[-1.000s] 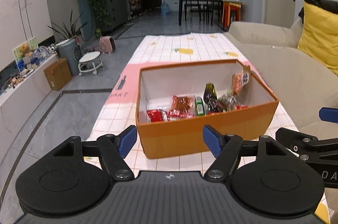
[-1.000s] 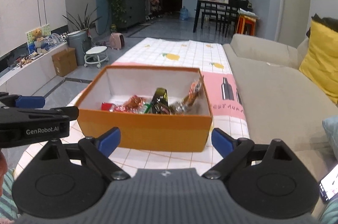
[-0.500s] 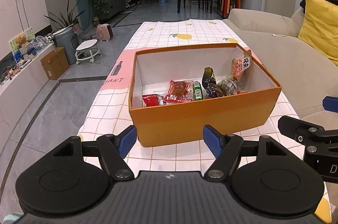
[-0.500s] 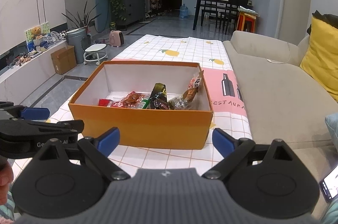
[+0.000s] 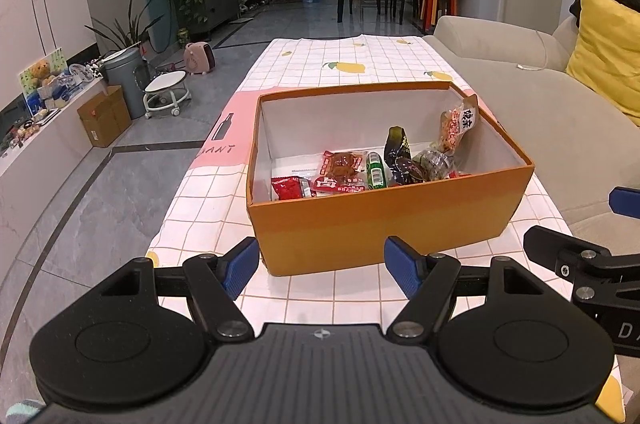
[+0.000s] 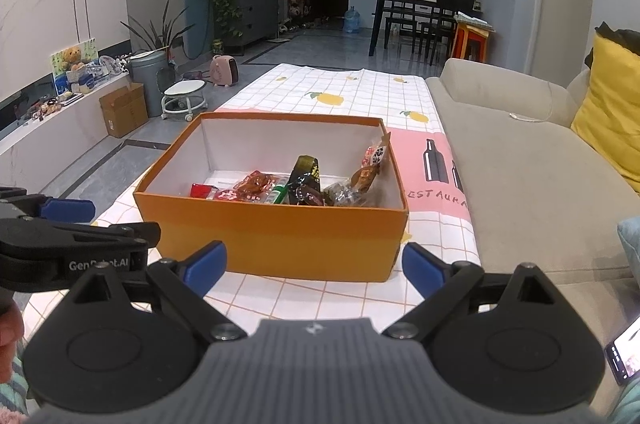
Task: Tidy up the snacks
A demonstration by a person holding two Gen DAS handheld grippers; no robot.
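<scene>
Since a second ago both views have tipped downward, showing more of the snacks (image 5: pixel 372 168) inside the orange box (image 5: pixel 384 224). The left gripper (image 5: pixel 322 266) and right gripper (image 6: pixel 314 264) hover before it, jaws spread wide, holding nothing. The box sits on a checked tablecloth (image 5: pixel 344 64) beside a grey sofa (image 5: pixel 560 120).

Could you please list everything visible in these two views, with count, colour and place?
open cardboard box: one, orange outside, white inside, on the tablecloth
wrapped snack packets: several, red, green, dark, clear, inside the box toward its right
checked tablecloth with lemon prints: one, white and pink, over the long table
fabric sofa: one, beige, right of the table
square cushion: one, yellow, on the sofa
small cardboard carton: one, brown, on the floor at left
left hand-held gripper: blue pads, open, before the box
right hand-held gripper: blue pads, open, before the box
</scene>
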